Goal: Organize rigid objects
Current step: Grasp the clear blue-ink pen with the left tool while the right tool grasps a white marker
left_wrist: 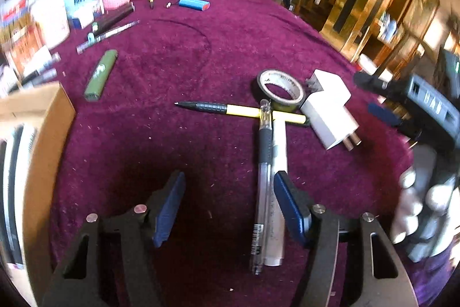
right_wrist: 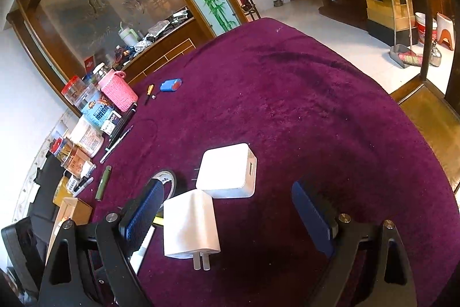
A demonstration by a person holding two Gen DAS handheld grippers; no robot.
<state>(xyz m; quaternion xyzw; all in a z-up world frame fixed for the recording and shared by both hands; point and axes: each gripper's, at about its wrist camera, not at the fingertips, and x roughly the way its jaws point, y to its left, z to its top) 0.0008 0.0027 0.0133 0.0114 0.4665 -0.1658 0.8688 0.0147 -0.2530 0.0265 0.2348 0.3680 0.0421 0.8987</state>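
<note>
On the purple tablecloth (left_wrist: 178, 53) a clear gel pen (left_wrist: 263, 192) and a white pen (left_wrist: 279, 163) lie side by side, crossing a yellow pen with a black grip (left_wrist: 241, 110). My left gripper (left_wrist: 230, 209) is open just above them; both pens lie between its fingers, close to the right pad (left_wrist: 290, 209). A roll of tape (left_wrist: 280, 89) and two white chargers (left_wrist: 330, 120) sit beyond. My right gripper (right_wrist: 228, 213) is open, its fingers on either side of the nearer charger (right_wrist: 191, 223). The second charger (right_wrist: 230, 171) lies just past it.
An open cardboard box (left_wrist: 43, 134) stands at the left edge. A green lighter (left_wrist: 100, 75), a blue battery pack (left_wrist: 194, 4), more pens (left_wrist: 109, 33), a pink woven holder (right_wrist: 119, 94) and jars line the far left. The right gripper (left_wrist: 373, 95) and a gloved hand (left_wrist: 425, 203) fill the right side.
</note>
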